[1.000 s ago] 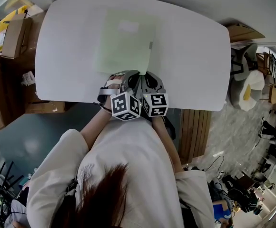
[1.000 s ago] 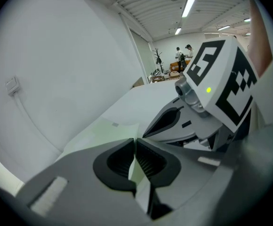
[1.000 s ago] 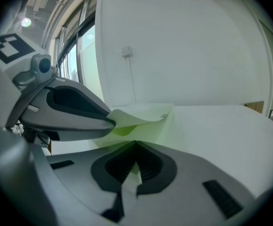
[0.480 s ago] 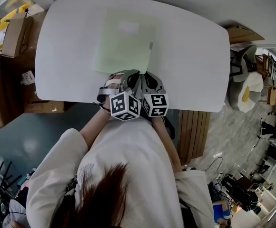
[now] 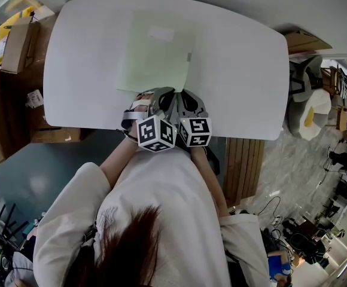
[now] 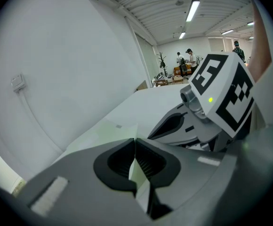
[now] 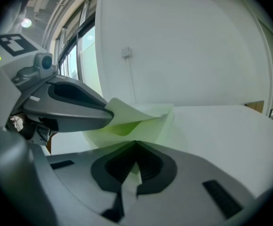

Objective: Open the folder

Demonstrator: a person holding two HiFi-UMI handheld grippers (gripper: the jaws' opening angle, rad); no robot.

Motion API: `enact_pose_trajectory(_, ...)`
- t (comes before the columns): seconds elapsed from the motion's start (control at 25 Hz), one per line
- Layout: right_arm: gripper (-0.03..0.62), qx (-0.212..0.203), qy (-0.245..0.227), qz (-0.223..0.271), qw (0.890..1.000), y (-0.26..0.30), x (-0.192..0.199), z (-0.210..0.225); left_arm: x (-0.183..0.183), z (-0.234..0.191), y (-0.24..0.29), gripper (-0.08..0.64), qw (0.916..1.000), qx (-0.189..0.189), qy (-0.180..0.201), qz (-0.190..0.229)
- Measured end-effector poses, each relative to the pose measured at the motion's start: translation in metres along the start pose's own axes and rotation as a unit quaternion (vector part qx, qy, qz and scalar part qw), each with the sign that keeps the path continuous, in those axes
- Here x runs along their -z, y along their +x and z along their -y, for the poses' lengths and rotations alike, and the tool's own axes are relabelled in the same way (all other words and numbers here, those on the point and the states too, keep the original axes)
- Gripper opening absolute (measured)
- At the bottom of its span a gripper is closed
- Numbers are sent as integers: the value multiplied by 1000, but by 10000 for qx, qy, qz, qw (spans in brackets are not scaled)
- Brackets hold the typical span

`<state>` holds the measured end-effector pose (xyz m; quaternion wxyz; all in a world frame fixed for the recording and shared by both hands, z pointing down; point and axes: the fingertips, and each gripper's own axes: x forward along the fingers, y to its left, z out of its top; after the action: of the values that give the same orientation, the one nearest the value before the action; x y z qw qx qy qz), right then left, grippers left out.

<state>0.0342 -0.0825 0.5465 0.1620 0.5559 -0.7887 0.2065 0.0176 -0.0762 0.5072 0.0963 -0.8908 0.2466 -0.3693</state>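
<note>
A pale green folder point(image 5: 155, 52) lies flat on the white table point(image 5: 239, 70), its near edge by the table's front. My left gripper point(image 5: 160, 92) is shut on the folder's upper cover point(image 6: 106, 130) at that edge; a thin green sheet shows between its closed jaws point(image 6: 135, 145). Close beside it on the right, my right gripper point(image 5: 184, 94) is shut on the lower sheet point(image 7: 141, 121), which passes between its closed jaws point(image 7: 135, 147). In the right gripper view the left gripper point(image 7: 80, 109) holds the cover lifted a little, so a gap shows between the two sheets.
Cardboard boxes point(image 5: 15, 43) stand left of the table. White chairs point(image 5: 311, 109) are at the right, beyond the table's end. The person stands at the table's front edge point(image 5: 102, 124). A white label point(image 5: 161, 33) and a small grey tab point(image 5: 189, 57) sit on the folder.
The left gripper and the folder's near edge have edged slightly to the left. The right gripper has kept still.
</note>
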Motion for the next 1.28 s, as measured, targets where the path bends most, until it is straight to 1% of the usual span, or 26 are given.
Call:
enact_pose_trajectory(0.36,6,24,-14,-7,10000,0,2,-2,1,-1,-4,14,10000,-19,-36,21)
enact_pose_trajectory(0.48,6,24,-16,-6,10000,1,1,-1,-2,-1,-4,14,10000,-42,25,83)
enact_pose_trajectory(0.6,6,56,-14,-22,10000,1,0,1,-10,-6,-10,14,9995,-188,163,199)
enact_pose_trajectory(0.72,6,96,-12,-23,10000,2,0,0,-8,-11,-14,14,9995,-181,23,244)
enact_pose_trajectory(0.88,6,119,0,-9,9999,3,-1,0,-9,-12,-17,14,9994,-211,94,271)
enact_pose_trajectory(1.28,6,168,13,11,9999,1,-3,2,-16,-19,-28,14,9989,-318,-17,341)
